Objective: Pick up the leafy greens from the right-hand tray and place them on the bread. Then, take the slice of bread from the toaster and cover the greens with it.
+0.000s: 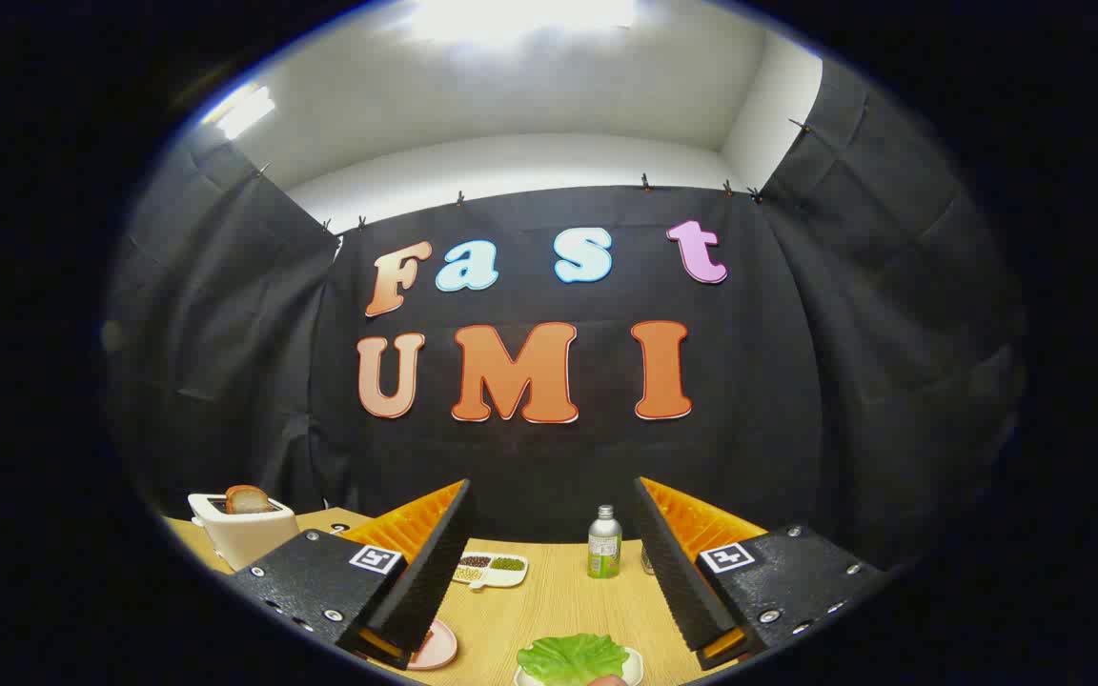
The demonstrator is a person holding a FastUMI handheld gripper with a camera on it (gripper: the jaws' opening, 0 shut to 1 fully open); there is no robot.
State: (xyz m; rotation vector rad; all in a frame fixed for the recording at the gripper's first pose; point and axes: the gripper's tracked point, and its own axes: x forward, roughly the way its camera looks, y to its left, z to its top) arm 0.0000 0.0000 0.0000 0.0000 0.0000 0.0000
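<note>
My fingers [549, 572] stand spread wide apart, grasping nothing, held above the bench [559, 600]. The leafy greens [572, 657] lie on a white tray [633, 667] low between my fingers, untouched. A pink plate [439, 648] sits just beside the left finger; whether it carries the bread I cannot tell. The toaster [244, 534] stands well off to the left with a bread slice [247, 498] upright in its slot. Recommended: tilt down, centre the leaf between both fingers, descend onto its thick middle, and close gently to avoid tearing. A small bottle [604, 543] and a compartment dish [490, 569] stand beyond.
</note>
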